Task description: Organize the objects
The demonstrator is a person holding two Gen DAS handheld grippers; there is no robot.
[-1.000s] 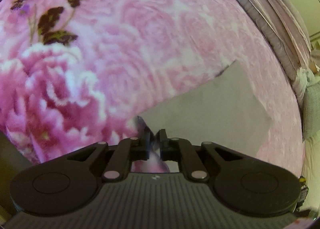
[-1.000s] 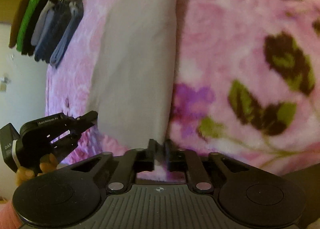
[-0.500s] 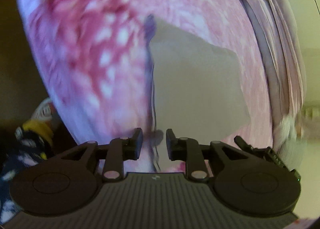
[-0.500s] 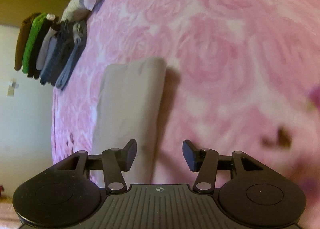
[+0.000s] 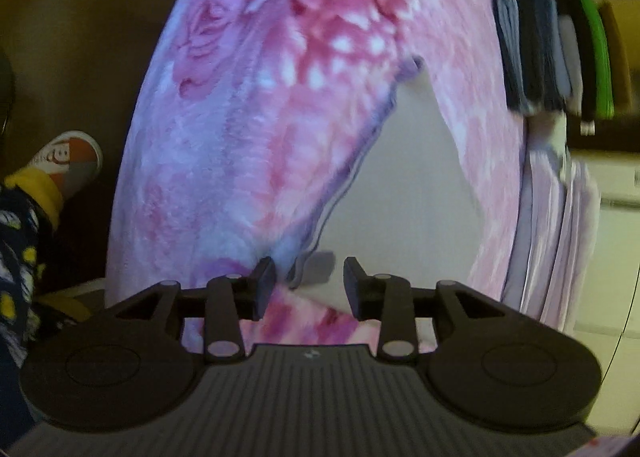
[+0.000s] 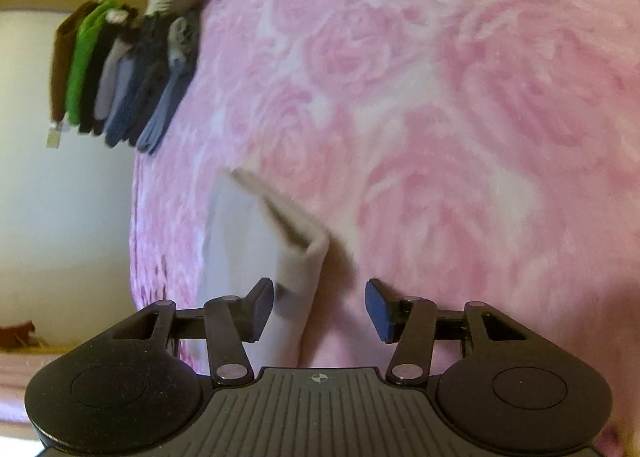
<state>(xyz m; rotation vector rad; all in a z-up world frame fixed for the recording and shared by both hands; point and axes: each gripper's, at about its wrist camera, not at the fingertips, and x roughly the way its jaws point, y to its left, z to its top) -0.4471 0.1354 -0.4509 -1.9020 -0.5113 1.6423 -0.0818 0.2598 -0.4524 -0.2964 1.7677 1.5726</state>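
Left gripper [image 5: 309,281]: jaws opening, nothing pinched; the grey cloth's near corner lies between them, unpressed.
Right gripper [image 6: 319,307]: spread, empty; the cloth's folded edge sits just inside its left finger.
Grey cloth [image 6: 244,253]: folded, flat on the pink blanket [image 6: 440,117], long axis running from 6 toward 12 o'clock.
Stack [image 6: 132,73]: folded garments at 10 o'clock, well apart.
Advice: release cleanly, lift clear without dragging the fold.

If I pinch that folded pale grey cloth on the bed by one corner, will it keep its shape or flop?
The grey cloth would probably flop: its top layer already curls up at the near edge. It looks thin and light, so it should lift easily. The fold may fall open, since nothing pins it on the pink blanket.
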